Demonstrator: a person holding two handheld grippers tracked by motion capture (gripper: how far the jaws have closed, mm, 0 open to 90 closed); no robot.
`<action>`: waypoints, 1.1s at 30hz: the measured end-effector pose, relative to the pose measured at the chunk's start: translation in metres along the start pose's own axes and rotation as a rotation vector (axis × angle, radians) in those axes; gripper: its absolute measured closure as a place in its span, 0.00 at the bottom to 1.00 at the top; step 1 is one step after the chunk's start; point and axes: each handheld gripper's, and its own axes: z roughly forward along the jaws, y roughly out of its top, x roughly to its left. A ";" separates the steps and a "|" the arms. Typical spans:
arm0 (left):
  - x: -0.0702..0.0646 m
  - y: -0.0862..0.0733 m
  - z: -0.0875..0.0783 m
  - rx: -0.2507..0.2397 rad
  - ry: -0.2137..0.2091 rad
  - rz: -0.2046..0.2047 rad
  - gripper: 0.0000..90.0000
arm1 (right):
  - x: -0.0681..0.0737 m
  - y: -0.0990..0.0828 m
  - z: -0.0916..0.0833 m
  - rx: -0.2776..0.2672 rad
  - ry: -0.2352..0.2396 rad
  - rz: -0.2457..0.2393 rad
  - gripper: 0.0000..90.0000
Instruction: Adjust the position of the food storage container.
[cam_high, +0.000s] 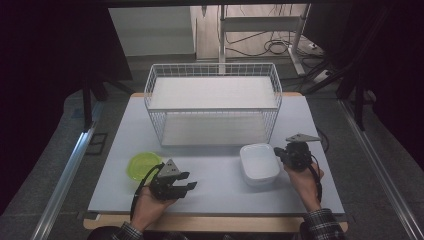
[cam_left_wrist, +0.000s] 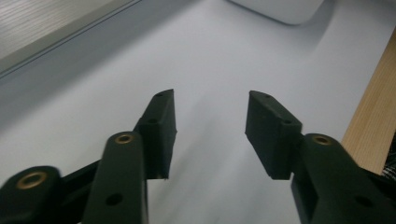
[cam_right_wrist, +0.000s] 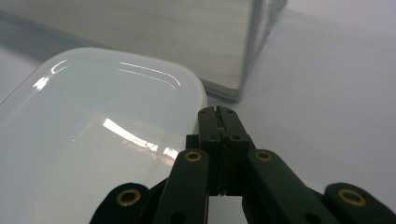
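- Your right tool has its jaws pressed fully together, nothing visibly between them, tips right at the right rim of the white dish; whether they touch it you cannot tell.
- That white dish sits on the desk toward its right edge, just in front of the wire basket, nearer the basket's right corner.
- In the right tool view the dish looks glossy, hard and smooth: judge it stiff, slippery, and liable to chip or crack if it drops. From above it looks thick, possibly two stacked, so expect some weight.
- Take it by the rim: one jaw over the lip, one under, on a straight side rather than the rounded corner, where the pads would slide off.
- Your left tool hangs above bare desk near the front edge, jaws apart and empty, as the left tool view shows.
- The green bowl lies just behind your left hand, toward the left edge; it looks thin, light plastic, easy to nudge.
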 end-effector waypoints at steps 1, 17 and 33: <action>0.000 0.001 0.000 0.003 -0.003 0.000 0.64 | 0.007 0.002 0.004 0.001 0.024 -0.008 0.99; 0.006 0.003 0.002 0.020 -0.011 -0.034 0.99 | 0.066 0.011 0.001 -0.013 0.115 -0.158 0.99; 0.014 0.037 0.038 -0.006 -0.015 -0.027 0.99 | 0.085 -0.042 -0.053 0.046 0.195 -0.106 0.99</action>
